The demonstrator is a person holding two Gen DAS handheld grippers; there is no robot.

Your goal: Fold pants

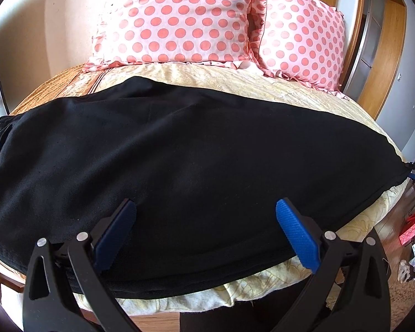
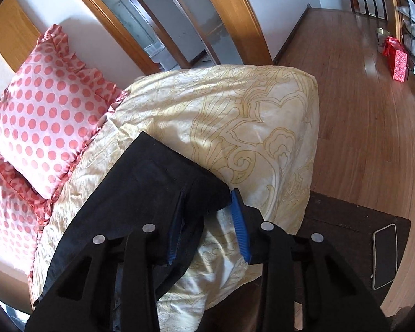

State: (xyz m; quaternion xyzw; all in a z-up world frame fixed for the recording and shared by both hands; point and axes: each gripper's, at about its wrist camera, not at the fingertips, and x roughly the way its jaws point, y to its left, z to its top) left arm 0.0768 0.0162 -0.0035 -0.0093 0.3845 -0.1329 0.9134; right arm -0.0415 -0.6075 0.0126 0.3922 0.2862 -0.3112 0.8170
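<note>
Folding the pants [image 1: 196, 149] lengthwise, we should clamp our right hand-held gripper [image 2: 207, 221], now spread around the hem, while our left hand-held gripper [image 1: 207, 232] hovers released.

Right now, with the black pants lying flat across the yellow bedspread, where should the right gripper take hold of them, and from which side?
Grip the black pants at the hem corner by the right gripper, coming from the open leg end. That edge is thin and lies flat on the yellow patterned bedspread, so one finger can slide under.
</note>
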